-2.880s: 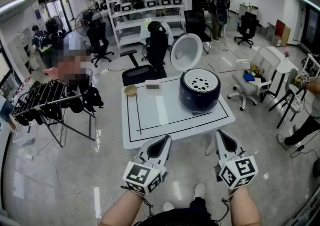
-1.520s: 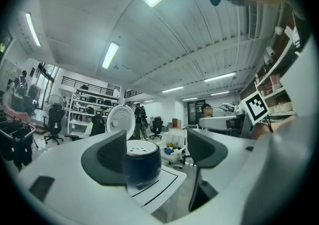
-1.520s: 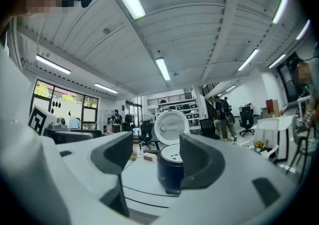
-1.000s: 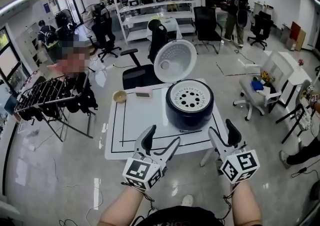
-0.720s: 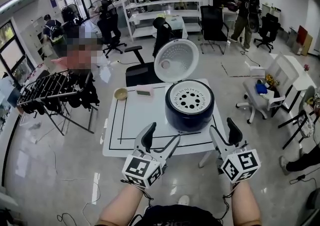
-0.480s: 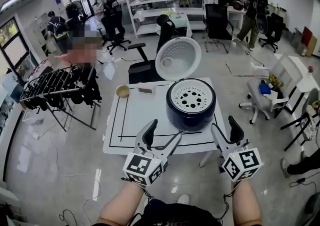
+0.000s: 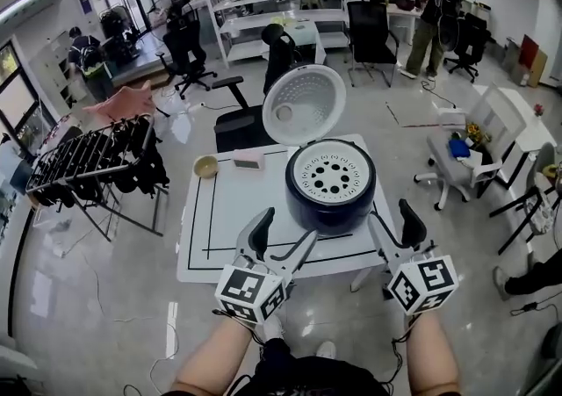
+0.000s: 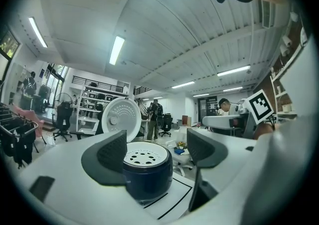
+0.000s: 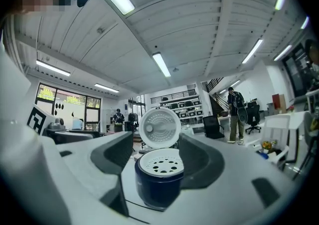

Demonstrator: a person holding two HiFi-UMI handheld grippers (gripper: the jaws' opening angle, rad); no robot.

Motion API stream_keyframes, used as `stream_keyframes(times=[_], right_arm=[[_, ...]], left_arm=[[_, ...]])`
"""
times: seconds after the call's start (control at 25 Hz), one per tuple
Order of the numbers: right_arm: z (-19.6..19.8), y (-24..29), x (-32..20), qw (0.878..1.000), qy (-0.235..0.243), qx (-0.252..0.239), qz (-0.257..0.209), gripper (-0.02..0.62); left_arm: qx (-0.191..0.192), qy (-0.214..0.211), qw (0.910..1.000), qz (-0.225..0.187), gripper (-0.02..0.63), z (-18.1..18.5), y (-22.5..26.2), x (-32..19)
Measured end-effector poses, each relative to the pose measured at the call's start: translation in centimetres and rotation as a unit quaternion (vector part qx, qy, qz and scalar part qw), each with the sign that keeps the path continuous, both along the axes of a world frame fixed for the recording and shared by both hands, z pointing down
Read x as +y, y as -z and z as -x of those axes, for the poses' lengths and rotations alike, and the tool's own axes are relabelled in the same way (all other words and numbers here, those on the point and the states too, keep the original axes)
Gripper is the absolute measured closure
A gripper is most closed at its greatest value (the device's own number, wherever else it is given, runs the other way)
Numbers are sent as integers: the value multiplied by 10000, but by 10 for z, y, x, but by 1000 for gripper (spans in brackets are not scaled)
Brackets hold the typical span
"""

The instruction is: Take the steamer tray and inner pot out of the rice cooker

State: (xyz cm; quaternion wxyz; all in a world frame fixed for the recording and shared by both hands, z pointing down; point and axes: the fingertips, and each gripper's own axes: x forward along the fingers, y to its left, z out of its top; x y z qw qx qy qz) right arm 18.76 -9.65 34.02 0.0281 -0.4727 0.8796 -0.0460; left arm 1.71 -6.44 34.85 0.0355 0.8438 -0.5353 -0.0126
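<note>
Left hand-held gripper (image 7: 285,227) and right hand-held gripper (image 7: 392,220): jaws apart, empty, short of the white counter (image 7: 237,210). Only the head view shows a small tan bowl (image 7: 205,166). The white perforated steamer tray (image 7: 331,176) sits in the open dark-blue rice cooker (image 7: 330,205), hiding the inner pot.

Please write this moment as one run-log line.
stage: pre-grasp | rice cooker: lid open, steamer tray inside | left gripper: open, empty | right gripper: open, empty

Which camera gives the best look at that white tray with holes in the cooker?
The head view: it looks down on the steamer tray, showing its holes. Both gripper views see the tray low, foreshortened.
</note>
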Motion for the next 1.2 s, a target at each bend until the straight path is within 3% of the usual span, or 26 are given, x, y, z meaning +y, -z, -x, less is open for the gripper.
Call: stream_keyframes(times=[0.76,1.2], right_arm=[[58,-22,-74,9907,-1316,95,338,319],[75,-40,-90,9786,-1961,248,580,319]], left_arm=[[-77,-1243,9918,302,241,59,-17,-107],[-367,-1674,9837,544,241,66,-42,-136]])
